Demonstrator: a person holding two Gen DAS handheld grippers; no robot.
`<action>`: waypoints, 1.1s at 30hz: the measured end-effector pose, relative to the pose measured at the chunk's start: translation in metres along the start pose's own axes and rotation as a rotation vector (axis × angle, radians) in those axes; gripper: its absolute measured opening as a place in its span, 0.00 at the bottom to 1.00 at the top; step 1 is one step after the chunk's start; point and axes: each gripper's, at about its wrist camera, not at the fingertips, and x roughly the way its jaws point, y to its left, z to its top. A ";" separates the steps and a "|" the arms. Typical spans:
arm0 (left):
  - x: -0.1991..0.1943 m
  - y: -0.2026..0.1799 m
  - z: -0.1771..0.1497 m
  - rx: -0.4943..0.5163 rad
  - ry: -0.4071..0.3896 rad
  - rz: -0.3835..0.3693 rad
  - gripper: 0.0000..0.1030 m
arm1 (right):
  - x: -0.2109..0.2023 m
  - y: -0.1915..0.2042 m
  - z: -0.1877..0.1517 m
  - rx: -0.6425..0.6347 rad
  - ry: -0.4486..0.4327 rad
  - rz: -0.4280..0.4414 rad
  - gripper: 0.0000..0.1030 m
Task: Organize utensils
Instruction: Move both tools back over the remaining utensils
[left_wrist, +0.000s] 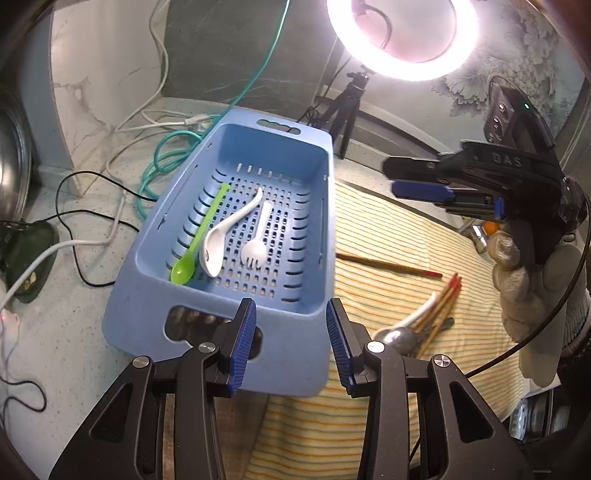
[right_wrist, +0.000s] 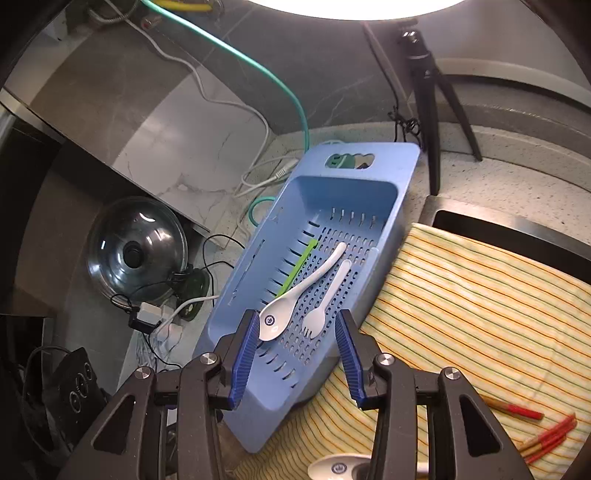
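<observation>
Left claw: I see my left claw (left_wrist: 291, 345) partly open with nothing between its pads, hanging over the near rim of the basket (left_wrist: 295, 373).
Right claw: my right claw (right_wrist: 295, 356) is also partly open and empty, above the basket's near end; in the left view it shows from the side (left_wrist: 406, 177), held by a gloved hand (left_wrist: 532, 295).
Basket: blue, slotted, part on the tabletop (left_wrist: 74, 347) and part on the striped cloth (left_wrist: 399, 236).
In the basket: a green spoon (left_wrist: 195, 243) along the left wall, a white spoon (left_wrist: 225, 236) beside it, and a white fork (left_wrist: 256, 240) to the right.
On the cloth: one chopstick (left_wrist: 391, 266) lying alone, then a bundle of chopsticks (left_wrist: 443, 302) by a metal spoon (left_wrist: 397, 338).
Near edge: another white spoon (right_wrist: 338, 469), in the right view only.
</observation>
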 end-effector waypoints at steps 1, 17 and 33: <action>-0.002 -0.002 -0.001 0.003 -0.003 0.002 0.37 | -0.007 -0.002 -0.003 -0.002 -0.006 -0.002 0.39; -0.004 -0.049 -0.017 0.123 0.011 -0.070 0.37 | -0.093 -0.066 -0.050 0.137 -0.038 -0.082 0.60; 0.006 -0.067 -0.026 0.162 0.049 -0.082 0.37 | -0.045 -0.087 -0.100 0.120 0.180 -0.085 0.21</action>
